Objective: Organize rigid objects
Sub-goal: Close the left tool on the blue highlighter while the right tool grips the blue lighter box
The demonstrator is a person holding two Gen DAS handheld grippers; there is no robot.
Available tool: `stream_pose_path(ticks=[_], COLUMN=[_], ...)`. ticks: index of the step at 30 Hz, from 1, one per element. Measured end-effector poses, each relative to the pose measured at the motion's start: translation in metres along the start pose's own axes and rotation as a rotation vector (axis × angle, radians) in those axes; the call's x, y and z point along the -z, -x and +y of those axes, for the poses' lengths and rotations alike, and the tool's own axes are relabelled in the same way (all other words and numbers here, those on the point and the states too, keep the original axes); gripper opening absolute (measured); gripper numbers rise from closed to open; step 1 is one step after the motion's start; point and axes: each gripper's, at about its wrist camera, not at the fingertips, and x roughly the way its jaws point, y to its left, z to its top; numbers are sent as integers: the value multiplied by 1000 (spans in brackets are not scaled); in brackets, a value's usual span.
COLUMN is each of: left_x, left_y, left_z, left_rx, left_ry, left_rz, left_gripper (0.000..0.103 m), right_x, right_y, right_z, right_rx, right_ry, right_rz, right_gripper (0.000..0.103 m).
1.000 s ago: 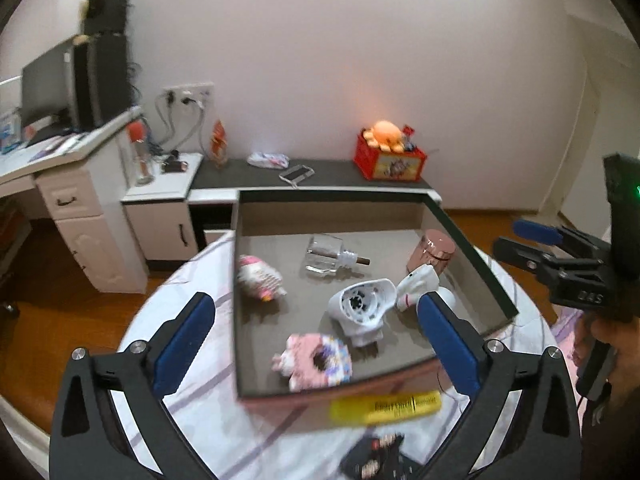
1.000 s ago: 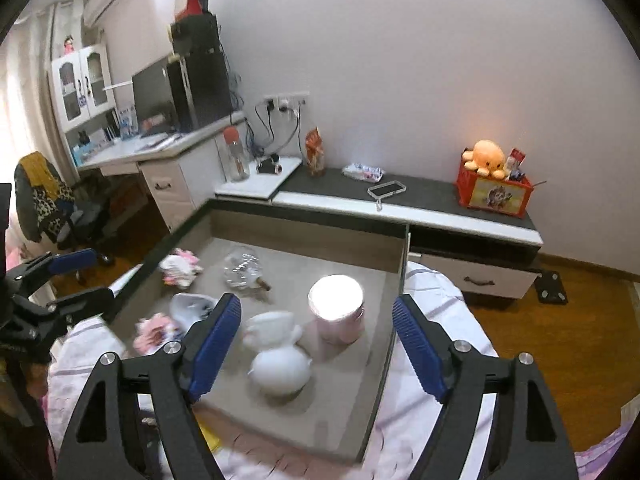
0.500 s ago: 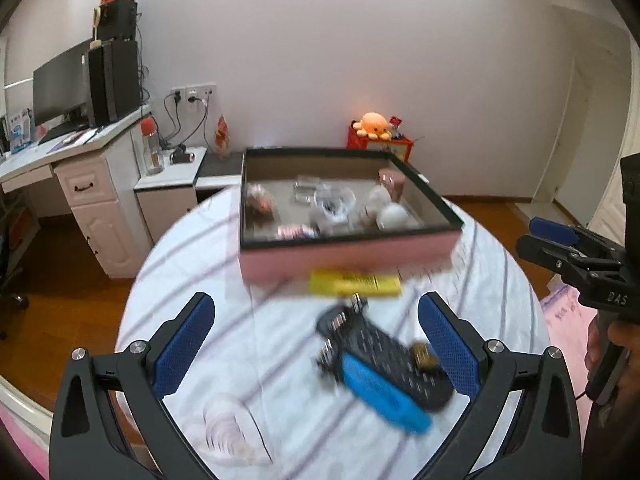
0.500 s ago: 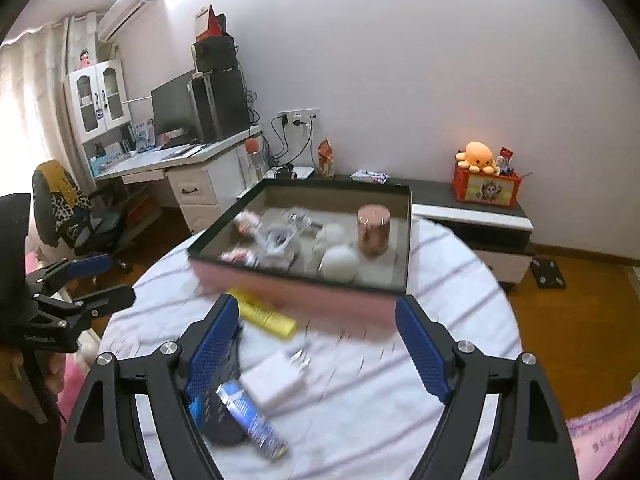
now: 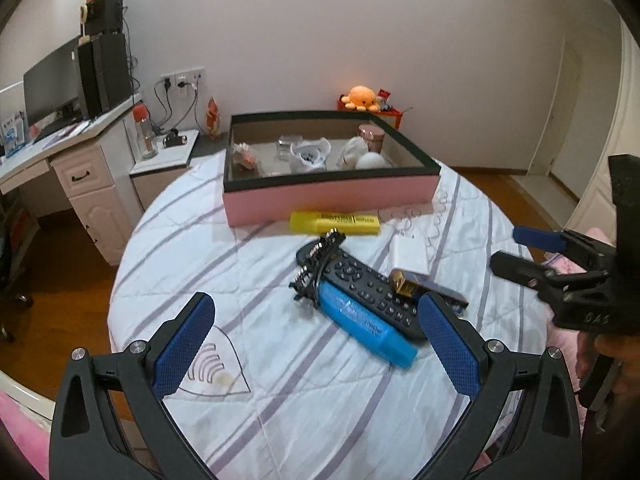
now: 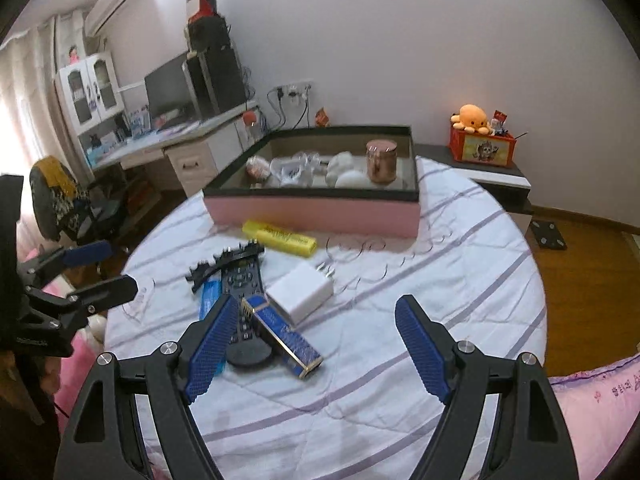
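**Both tongs hanging apart over loose items on round surface**

Left tongs (image 5: pixel 316 344) are standing wide apart, gripping nothing; the blue highlighter (image 5: pixel 366 326) and the black remote control (image 5: pixel 370 292) are lying on the quilted cloth between and beyond the pads. Right tongs (image 6: pixel 316 348) are likewise standing wide apart, clamping nothing, with the blue-and-gold box (image 6: pixel 286 334) and the white charger plug (image 6: pixel 300 290) lying just ahead of the left pad.

The loose items are clustering near the middle of the round surface (image 5: pixel 192 248): a black hair clip (image 5: pixel 320 266) is resting on the remote's far end, and the blue highlighter is touching the remote's side. A yellow highlighter (image 5: pixel 334 222) is lying just beside the front wall of the pink tray (image 5: pixel 332 200).

Inside the tray, at the far side of the surface: a copper-coloured jar (image 6: pixel 381 160), white rounded pieces (image 6: pixel 350 178), a clear glass item and a small pink piece. Details there are too small to tell.
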Motion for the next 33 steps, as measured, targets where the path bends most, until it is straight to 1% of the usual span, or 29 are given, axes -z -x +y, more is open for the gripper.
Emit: stream_pose_path(ticks=[3, 4, 6, 7, 10, 12, 13, 14, 15, 17, 19, 23, 25, 27, 29, 30, 33], left_x=[6, 8, 11, 13, 17, 19, 20, 20, 21, 22, 24, 29, 30, 30, 30, 31, 33], left_y=[-8, -12, -17, -20, -26, -31, -33, -35, -38, -44, -51, -66, -69, -72, -72, -71, -66], left_z=[-2, -3, -5, -6, -7, -9, -10, -10, -11, -14, -17, -29, -31, -31, -29, -27, -9], left_rx=[3, 4, 1, 5, 8, 12, 13, 12, 11, 11, 8, -18, -19, -54, -106, -117, -152], left_ry=[3, 3, -1, -3, -7, -7, -5, -2, 2, 7, 10, -20, -23, -39, -65, -69, -29], left_rz=[27, 41, 61, 70, 91, 102, 112, 118, 122, 138, 150, 190, 188, 198, 201, 206, 215], left_gripper=[103, 103, 103, 103, 103, 103, 103, 103, 103, 103, 103, 103, 103, 103, 103, 103, 103], right_x=[11, 14, 20, 22, 26, 27, 27, 27, 27, 29, 31, 38, 40, 42, 43, 43, 43], right_y=[-19, -25, -40, -44, -59, -61, -63, -63, -63, -60, -55, -43, -38, -33, -30, -29, -27], right_z=[7, 9, 10, 11, 11, 10, 8, 7, 5, 5, 4, -6, -13, -18, -23, -25, -29], right_rx=[24, 19, 5, 0, -23, -59, -83, -103, -134, -146, -150, -88, -69, -55, -39, -33, -25], right_ry=[45, 52, 60, 62, 65, 51, 41, 38, 35, 39, 40, 32, 21, 10, 2, 0, -10], right_rz=[59, 75, 119, 133, 174, 169, 170, 169, 172, 178, 182, 188, 185, 179, 176, 174, 170], right_gripper=[82, 82, 72, 63, 62, 61, 55, 45, 40, 34, 29, 28, 28, 28, 28, 28, 28])
